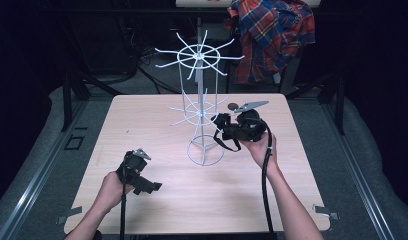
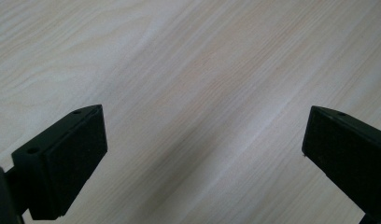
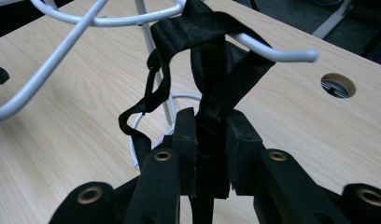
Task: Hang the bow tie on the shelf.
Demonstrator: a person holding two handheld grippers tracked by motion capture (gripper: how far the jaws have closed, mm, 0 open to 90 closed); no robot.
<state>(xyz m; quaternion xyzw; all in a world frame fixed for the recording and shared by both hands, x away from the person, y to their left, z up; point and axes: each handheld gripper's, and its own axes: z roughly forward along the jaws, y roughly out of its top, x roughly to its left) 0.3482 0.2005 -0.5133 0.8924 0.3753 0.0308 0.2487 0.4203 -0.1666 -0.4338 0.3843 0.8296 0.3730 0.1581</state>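
A white wire rack [image 1: 198,100] with two tiers of radiating arms stands on the wooden table [image 1: 142,120]. A black strap [image 3: 212,60] is looped over one lower arm [image 3: 272,51] of the rack. My right gripper [image 3: 212,126] is shut on the strap just below that arm, and loose ends of the strap [image 1: 224,137] hang beneath it. The right gripper [image 1: 219,121] sits just right of the rack's post. My left gripper [image 1: 152,187] rests low over the table at the near left. Its jaws [image 2: 205,154] stand wide open over bare wood.
A round cable hole [image 3: 338,85] is cut in the table behind the rack. A plaid shirt [image 1: 272,35] hangs beyond the table's far right edge. The rack's round wire base [image 1: 206,150] sits mid-table. Dark frame legs stand on both sides.
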